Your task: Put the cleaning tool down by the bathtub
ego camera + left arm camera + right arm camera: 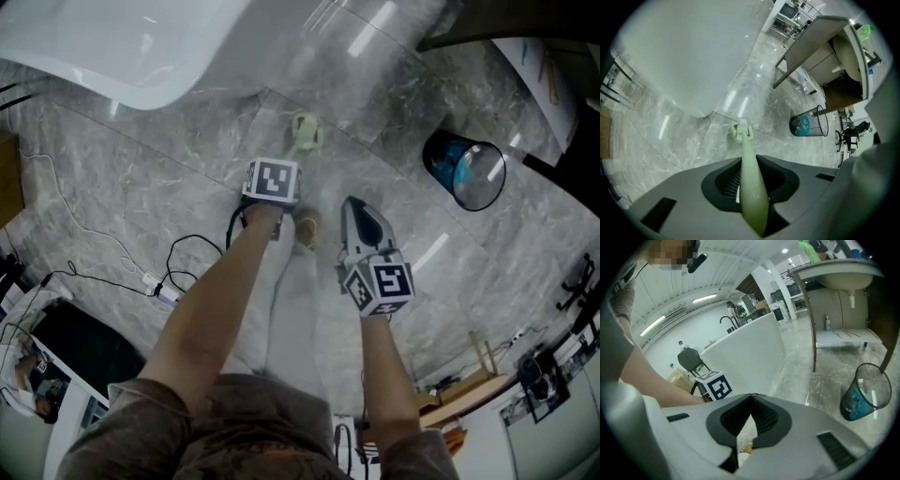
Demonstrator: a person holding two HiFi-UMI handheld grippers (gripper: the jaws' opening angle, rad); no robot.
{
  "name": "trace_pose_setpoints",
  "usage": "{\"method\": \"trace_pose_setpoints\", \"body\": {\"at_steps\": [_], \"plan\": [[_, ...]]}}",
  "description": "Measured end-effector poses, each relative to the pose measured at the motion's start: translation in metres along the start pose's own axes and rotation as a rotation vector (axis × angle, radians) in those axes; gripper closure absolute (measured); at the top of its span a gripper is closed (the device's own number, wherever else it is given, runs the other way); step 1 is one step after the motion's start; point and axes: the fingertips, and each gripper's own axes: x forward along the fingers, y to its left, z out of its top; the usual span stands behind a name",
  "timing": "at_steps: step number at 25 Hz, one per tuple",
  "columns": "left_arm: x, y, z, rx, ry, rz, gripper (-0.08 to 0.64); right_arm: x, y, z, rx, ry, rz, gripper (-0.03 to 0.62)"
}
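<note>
Near the bathtub (pixel 122 47), left gripper (pixel 749 160) jaws clamp the brush (pixel 751 192); right gripper (pixel 751 397) jaws together.

Left gripper (pixel 747 162) clamped on a pale green cleaning tool (pixel 751 192)

The jaws press the tool's smooth handle from both sides. The tool's small bristled head points down at the grey marble floor (pixel 670 140), just beside the bathtub (pixel 693 56); contact with the floor cannot be judged. A wire waste bin (pixel 808 123) with a blue liner stands well apart at the right, below a washbasin (pixel 848 56).
</note>
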Motion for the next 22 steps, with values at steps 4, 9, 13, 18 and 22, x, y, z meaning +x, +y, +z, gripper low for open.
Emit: {"method": "trace_pose_setpoints", "body": {"at_steps": [4,9,13,18,22], "plan": [[0.009,-0.001,0.002,-0.015,-0.001,-0.012,0.462,0.003,-0.002,0.000,0.007,0.006,0.004,0.592],[0.016,-0.001,0.003,-0.065,0.017,-0.013,0.461,0.009,-0.004,-0.001,0.014,0.008,0.008,0.592],[0.017,-0.002,0.007,-0.136,0.043,-0.004,0.460,0.012,-0.005,-0.001,0.020,0.010,0.010,0.592],[0.025,-0.008,0.015,-0.145,0.059,-0.003,0.460,0.011,-0.007,-0.004,0.034,0.011,0.007,0.592],[0.031,-0.008,0.015,-0.155,0.079,0.009,0.460,0.009,-0.013,-0.003,0.039,0.008,0.002,0.593]]}}
